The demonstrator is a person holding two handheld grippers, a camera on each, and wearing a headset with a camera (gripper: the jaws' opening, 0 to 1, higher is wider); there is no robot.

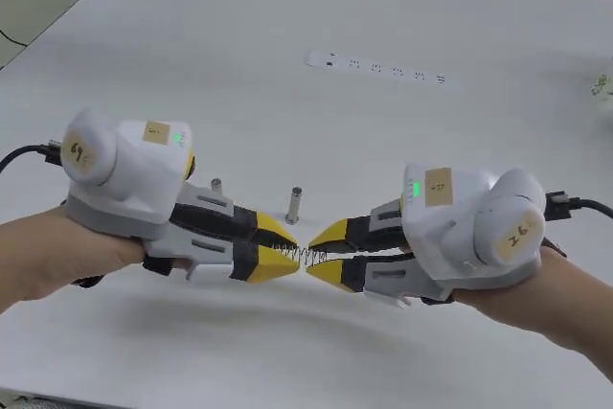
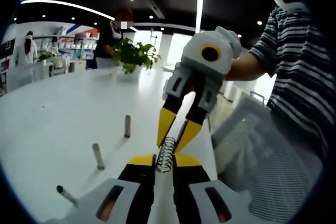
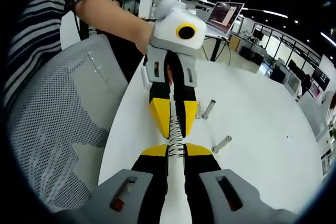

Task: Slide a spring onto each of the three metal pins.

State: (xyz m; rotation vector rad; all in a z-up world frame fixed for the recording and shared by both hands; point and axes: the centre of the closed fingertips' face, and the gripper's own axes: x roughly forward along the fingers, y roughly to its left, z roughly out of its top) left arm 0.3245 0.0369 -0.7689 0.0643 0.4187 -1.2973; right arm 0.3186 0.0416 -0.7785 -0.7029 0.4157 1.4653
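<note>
- Left gripper [image 1: 287,252]: held low at the near edge of the table [image 1: 287,93], pointing at the other gripper. Its jaws are narrowed to a slit, and in the left gripper view one end of the spring [image 1: 306,256] sits pinched between the yellow tips.
- Right gripper [image 1: 324,256]: tip to tip with the left. Its jaws are likewise nearly closed, and in the right gripper view the spring's other end lies between its yellow tips.
- Spring: bridges the small gap between the two grippers, clear of the table.
- Pins [image 2: 98,156]: three stand in a row on the table in the left gripper view, all bare. In the head view the nearest one stands just beyond the meeting tips.
- Power strip [image 1: 378,69]: lies flat on the far part of the table, well apart from the pins.
</note>
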